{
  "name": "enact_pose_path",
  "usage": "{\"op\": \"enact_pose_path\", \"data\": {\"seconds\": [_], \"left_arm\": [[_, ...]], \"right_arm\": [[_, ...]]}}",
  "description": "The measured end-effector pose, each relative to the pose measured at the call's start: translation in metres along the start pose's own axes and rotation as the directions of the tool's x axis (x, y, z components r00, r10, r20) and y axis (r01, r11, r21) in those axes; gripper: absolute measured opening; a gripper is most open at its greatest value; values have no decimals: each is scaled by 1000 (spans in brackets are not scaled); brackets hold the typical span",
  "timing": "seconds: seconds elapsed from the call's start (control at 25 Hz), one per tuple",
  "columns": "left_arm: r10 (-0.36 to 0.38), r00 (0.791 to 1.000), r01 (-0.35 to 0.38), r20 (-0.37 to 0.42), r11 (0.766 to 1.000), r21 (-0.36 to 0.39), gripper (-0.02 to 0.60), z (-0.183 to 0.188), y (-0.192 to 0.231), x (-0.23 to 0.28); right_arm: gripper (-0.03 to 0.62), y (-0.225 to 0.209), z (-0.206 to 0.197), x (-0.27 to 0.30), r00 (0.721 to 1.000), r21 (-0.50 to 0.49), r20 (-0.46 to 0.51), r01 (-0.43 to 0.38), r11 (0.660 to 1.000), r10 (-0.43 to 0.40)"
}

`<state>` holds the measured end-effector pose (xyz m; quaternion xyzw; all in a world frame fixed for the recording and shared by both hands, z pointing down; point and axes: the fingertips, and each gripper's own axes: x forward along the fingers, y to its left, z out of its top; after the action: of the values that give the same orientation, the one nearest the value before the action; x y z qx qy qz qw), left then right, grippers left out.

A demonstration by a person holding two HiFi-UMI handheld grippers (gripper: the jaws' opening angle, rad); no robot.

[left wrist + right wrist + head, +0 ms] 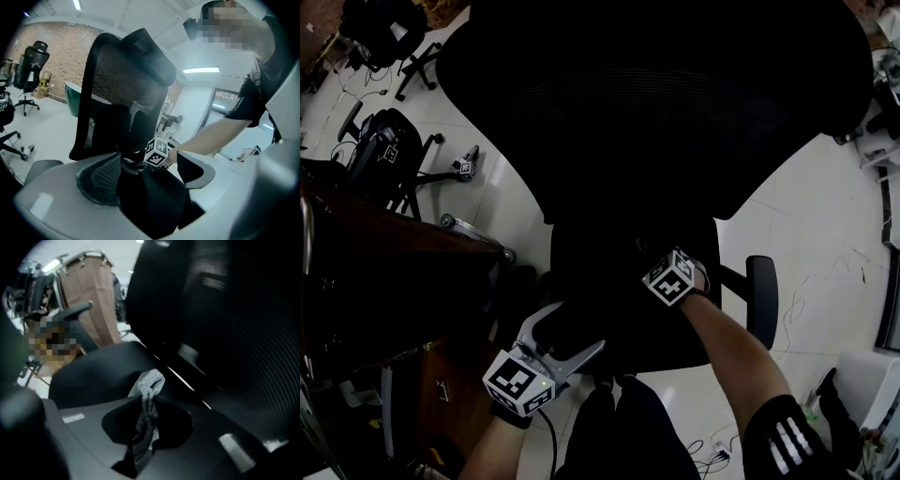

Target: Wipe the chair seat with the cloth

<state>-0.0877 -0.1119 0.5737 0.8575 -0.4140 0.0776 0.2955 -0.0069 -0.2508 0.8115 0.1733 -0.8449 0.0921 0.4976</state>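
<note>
The black office chair fills the head view, its mesh backrest point(666, 103) above the dark seat point(614, 323). My right gripper point(654, 265) is low over the seat, shut on a grey cloth point(149, 380) that hangs bunched between its jaws. The left gripper view shows the right gripper's marker cube point(157, 152) over the seat point(150, 201). My left gripper point(572, 352) is at the seat's front left edge, open, jaws wide apart either side of the seat's front and holding nothing. The seat surface under the cloth is too dark to make out.
The chair's right armrest point(761, 295) sticks out beside my right forearm. A brown desk point(384, 244) stands close on the left. Two more office chairs point(384, 141) point(380, 28) stand at the far left on white tiles. Cables point(834, 272) trail on the floor at right.
</note>
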Motion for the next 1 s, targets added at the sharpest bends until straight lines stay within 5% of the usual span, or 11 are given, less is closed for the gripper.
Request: {"op": "enact_pose_path", "data": {"seconds": [0.24, 0.44, 0.64, 1.0], "left_arm": [[40, 999, -40, -2, 999, -10, 400, -9, 6, -25], [39, 999, -39, -3, 999, -21, 400, -21, 3, -33], [26, 1000, -27, -9, 999, -31, 400, -32, -2, -31], [-44, 999, 43, -20, 999, -25, 400, -35, -27, -12]], "right_arm": [[48, 113, 77, 38, 985, -42, 72, -151, 988, 154], [48, 154, 83, 65, 982, -117, 30, -182, 976, 187], [48, 136, 44, 76, 990, -135, -46, -139, 981, 134], [48, 39, -80, 22, 985, -31, -173, 1, 1000, -6]]}}
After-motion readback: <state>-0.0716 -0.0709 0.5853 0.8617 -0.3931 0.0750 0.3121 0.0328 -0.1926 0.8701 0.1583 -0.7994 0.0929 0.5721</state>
